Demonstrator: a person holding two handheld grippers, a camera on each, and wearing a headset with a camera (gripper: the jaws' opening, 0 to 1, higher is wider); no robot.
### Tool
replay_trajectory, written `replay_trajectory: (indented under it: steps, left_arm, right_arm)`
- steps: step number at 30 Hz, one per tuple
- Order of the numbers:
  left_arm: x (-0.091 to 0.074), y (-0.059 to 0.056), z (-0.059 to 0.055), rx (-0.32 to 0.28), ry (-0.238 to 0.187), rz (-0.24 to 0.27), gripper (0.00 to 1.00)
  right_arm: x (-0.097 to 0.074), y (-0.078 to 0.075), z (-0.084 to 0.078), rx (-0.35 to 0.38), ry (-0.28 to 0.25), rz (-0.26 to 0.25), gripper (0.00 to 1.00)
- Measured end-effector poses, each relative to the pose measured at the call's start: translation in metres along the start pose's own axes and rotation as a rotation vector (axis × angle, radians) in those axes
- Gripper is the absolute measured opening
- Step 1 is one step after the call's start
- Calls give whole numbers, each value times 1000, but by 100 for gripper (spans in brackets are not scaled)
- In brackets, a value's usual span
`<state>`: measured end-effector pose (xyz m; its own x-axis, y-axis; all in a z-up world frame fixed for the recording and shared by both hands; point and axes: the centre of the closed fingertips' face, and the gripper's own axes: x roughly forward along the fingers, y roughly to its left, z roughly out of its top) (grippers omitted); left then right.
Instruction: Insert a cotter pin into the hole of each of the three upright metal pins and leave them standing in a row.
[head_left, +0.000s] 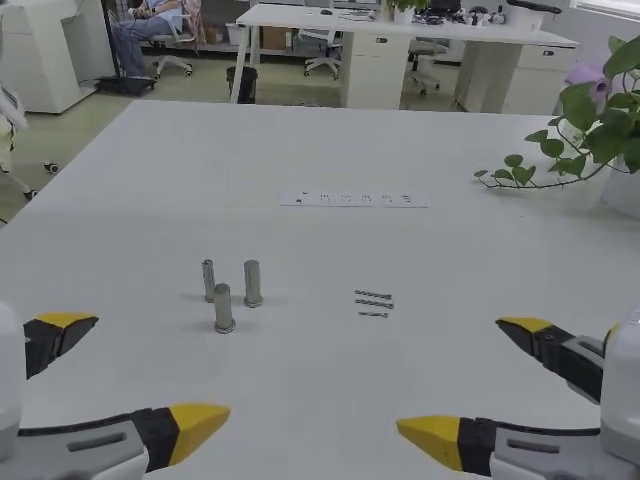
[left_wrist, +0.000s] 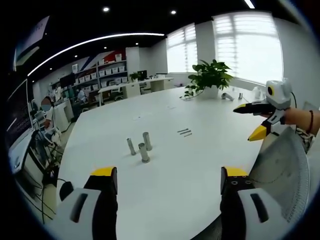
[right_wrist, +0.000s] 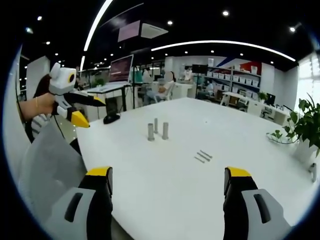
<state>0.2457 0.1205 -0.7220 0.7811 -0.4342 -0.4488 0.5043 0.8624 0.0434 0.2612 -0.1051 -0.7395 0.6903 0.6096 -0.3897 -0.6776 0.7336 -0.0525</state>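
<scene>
Not started: left hand-held gripper (head_left: 160, 368) and right hand-held gripper (head_left: 450, 375) both open, empty, so I'd grab a cotter pin (head_left: 373, 303) right of the metal pins (head_left: 252, 283).

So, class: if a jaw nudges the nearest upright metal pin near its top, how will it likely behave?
Tall and narrow on a small base, the nearest metal pin probably tips easily. Being round, it may then roll across the smooth table.

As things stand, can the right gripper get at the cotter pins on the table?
Probably yes: the right gripper is open, and only bare table lies between it and the cotter pins.
</scene>
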Motion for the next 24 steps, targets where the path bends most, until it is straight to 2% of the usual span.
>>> replay_trajectory:
  steps: [9,14,24]
  left_arm:
    - [-3,2,1,1,-6,8,82]
    - [-3,5,2,-26,-23,18,78]
    - [0,11,0,-48,-24,21,72]
  right_arm:
    - [0,-3,4,25,-35,-7,89]
    - [-1,-5,8,20,-51,-14,85]
    - [0,-6,8,29,-52,-13,84]
